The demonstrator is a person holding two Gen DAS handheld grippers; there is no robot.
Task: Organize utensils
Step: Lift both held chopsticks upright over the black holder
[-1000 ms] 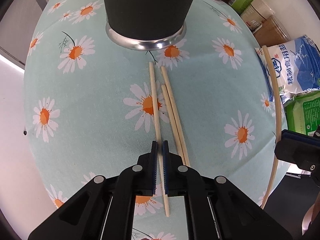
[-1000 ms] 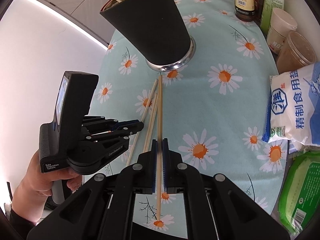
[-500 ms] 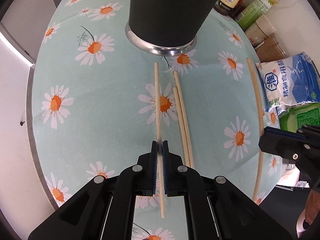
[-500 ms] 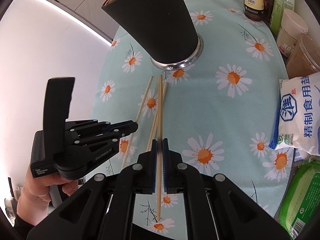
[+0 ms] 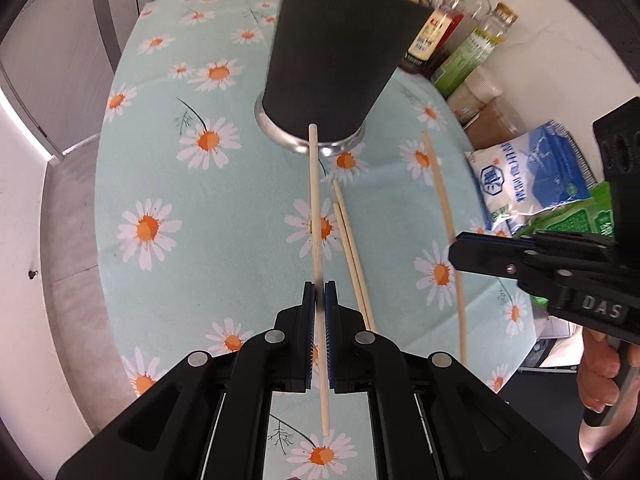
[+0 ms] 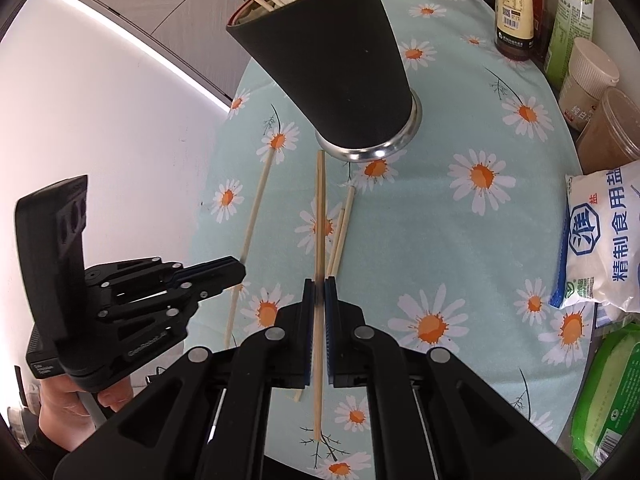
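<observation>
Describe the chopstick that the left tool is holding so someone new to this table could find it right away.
Start at the tall black cup on the daisy tablecloth. In front of its metal base, two chopsticks lie side by side. The one held is just left of that pair, pinched in the left tool; unlike them, it is lifted off the cloth.

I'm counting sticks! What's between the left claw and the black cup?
Left wrist view: just the chopstick the left claw grips, reaching toward the black cup.
</observation>
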